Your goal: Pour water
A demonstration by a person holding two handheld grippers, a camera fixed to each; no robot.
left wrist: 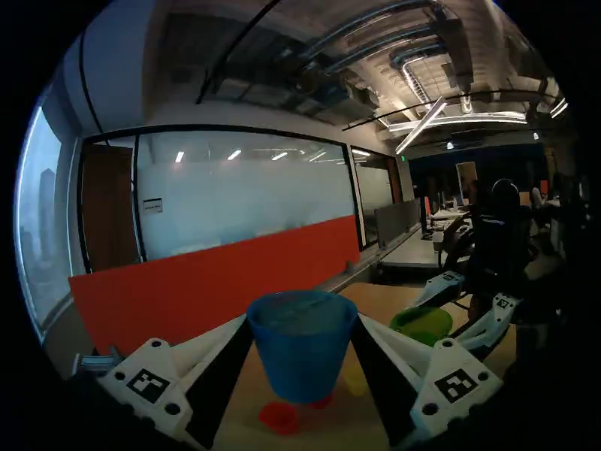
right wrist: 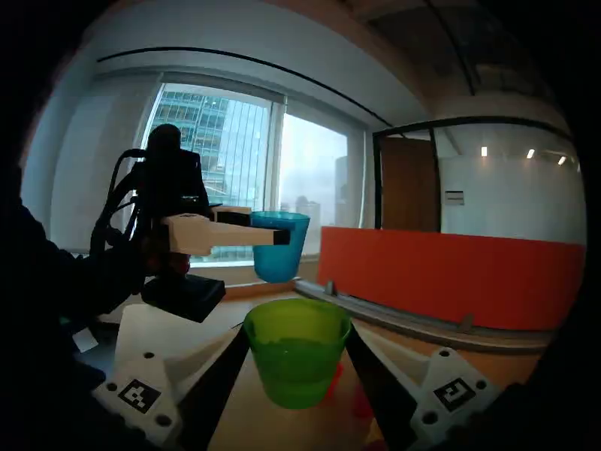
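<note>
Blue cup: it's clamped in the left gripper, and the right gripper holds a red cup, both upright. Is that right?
Not quite. The cup in the right gripper is a green cup, not red, as the right gripper view shows. The rest stands: the left gripper clamps the blue cup, and both cups are upright.

Open gap between blue cup (right wrist: 279, 248) and green cup (right wrist: 298, 361)

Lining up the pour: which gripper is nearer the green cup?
Right. The right gripper is clamped on the green cup; the left gripper, holding the blue cup, is off to one side, apart from it.
</note>
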